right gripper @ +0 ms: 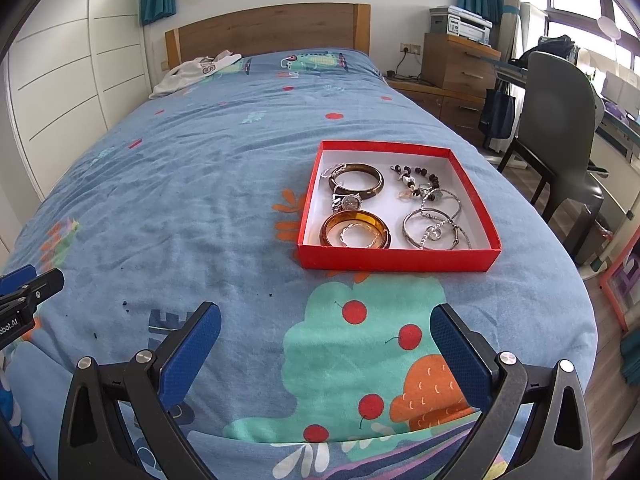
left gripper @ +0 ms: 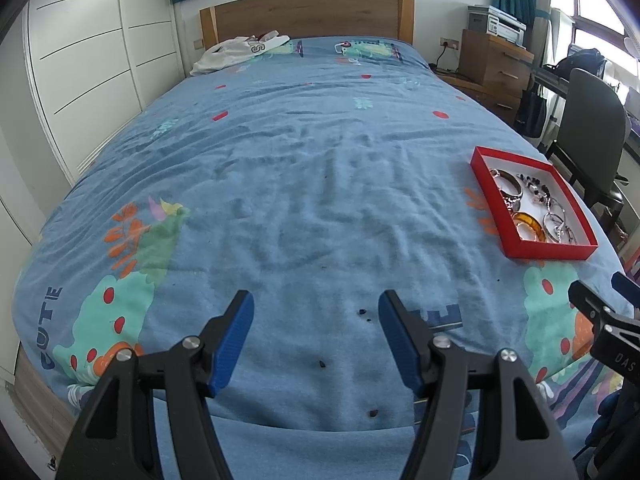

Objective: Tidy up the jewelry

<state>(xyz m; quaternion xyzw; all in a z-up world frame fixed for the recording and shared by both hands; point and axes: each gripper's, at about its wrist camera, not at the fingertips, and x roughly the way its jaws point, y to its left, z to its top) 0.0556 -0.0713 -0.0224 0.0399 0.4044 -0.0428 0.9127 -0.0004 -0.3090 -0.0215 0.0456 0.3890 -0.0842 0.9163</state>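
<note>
Both grippers, left (left gripper: 316, 314) & right (right gripper: 326, 330), fingers spread, empty. Shallow red cardboard tray (right gripper: 398, 261) w/ bangles sits far right on blue patterned bed (right gripper: 180, 200). Approach low, pinch one piece only.

Your jewelry box (right gripper: 400, 259) sits on the bed (right gripper: 200, 200), ahead of your right gripper (right gripper: 326, 344) and well right of your left gripper (left gripper: 316, 328). Inside it, two bangles (right gripper: 356, 182) lie left, a beaded bracelet (right gripper: 416, 178) far right, wire bracelets (right gripper: 434, 230) near right. Clothing (right gripper: 192, 70) lies by the headboard (right gripper: 268, 30); a chair (right gripper: 560, 120) stands right of the bed.
</note>
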